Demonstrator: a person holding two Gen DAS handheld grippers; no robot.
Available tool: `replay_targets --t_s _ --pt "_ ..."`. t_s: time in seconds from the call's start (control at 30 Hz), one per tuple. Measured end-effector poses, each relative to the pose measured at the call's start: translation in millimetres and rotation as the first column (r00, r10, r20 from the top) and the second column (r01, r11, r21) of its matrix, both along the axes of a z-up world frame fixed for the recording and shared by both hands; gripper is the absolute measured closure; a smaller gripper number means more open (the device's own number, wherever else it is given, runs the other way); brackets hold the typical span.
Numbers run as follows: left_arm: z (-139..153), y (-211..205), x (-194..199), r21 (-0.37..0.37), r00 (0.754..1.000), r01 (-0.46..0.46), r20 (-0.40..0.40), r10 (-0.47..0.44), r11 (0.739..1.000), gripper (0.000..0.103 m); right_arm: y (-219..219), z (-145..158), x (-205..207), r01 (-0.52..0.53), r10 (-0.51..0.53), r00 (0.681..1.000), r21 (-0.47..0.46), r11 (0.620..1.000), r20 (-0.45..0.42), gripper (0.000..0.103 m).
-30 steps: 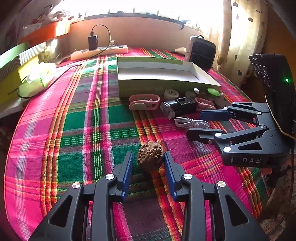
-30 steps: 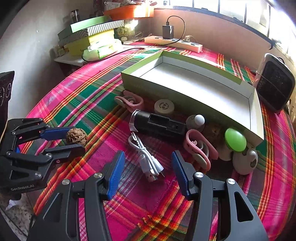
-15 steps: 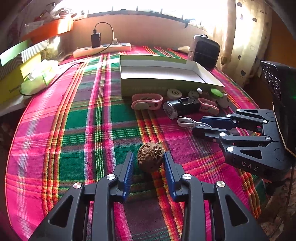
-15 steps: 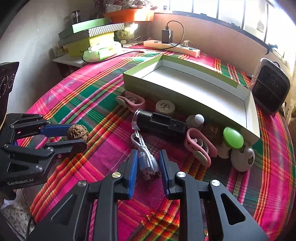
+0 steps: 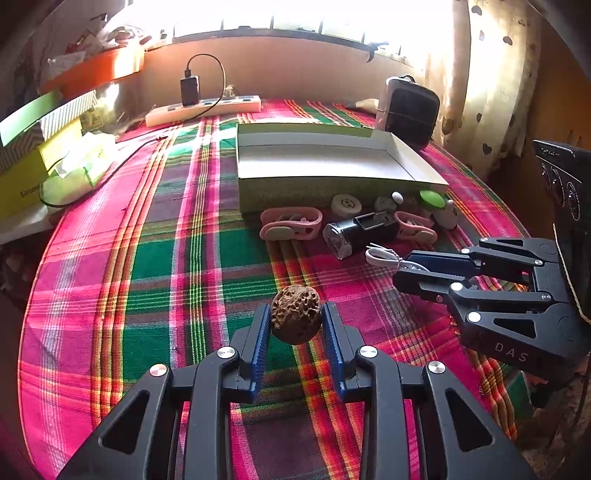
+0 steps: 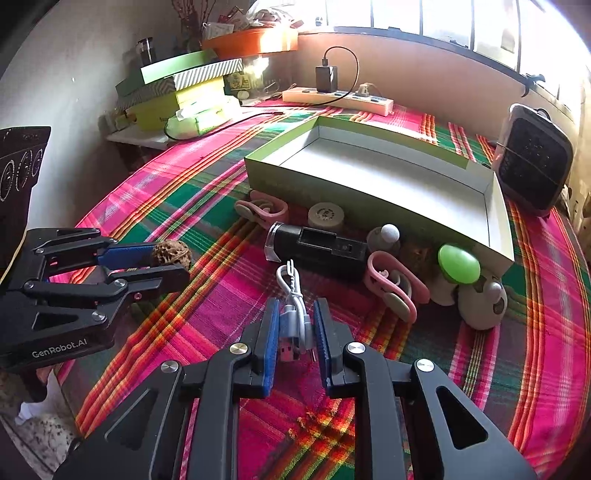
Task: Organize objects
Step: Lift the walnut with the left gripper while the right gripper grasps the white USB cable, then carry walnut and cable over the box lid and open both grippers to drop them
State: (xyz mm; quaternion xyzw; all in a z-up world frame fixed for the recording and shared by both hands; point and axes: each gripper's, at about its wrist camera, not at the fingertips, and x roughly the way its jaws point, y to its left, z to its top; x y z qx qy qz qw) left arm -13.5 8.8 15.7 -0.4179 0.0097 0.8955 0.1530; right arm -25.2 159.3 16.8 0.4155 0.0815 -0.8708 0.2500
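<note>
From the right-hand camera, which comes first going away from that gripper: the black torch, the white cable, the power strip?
1. Coiled white USB cable, between the right gripper fingers.
2. Black cylindrical torch, just beyond.
3. Cream power strip, by the far wall.

Strong daylight floods in through the barred window (image 5: 295,22) far ahead of both grippers, blowing it out to white glare. The bright pink-and-green plaid tablecloth (image 5: 155,258) stays sharp and vivid. Fisheye bending curves the edges; corners fall black.
</note>
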Motion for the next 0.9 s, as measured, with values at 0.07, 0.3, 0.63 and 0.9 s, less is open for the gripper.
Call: replay_targets --t_s 0.07,0.3,0.63,0.9 --pt "3.9 2.3 -4.3 0.007 1.000 0.005 -0.004 -0.005 1.000 0.076 1.3 3.3 0.1 0.005 -0.005 1.000 -0.013 1.000 -0.005 0.083" --pt "16.3 8.5 -22.0 0.015 1.000 0.015 -0.024 -0.015 1.000 0.076 8.9 15.0 -6.6 0.033 -0.034 0.999 -0.054 0.998 -0.021 0.083" --pt "29.9 17.4 -59.5 0.033 0.999 0.018 -0.036 -0.017 0.999 0.076 20.8 37.6 -33.6 0.097 -0.101 0.994 -0.093 0.991 -0.043 0.083" --pt "38.9 25.0 -94.8 0.035 0.998 0.035 -0.049 -0.033 0.999 0.076 27.4 41.9 -68.9 0.142 -0.145 0.989 -0.085 0.986 -0.034 0.083"
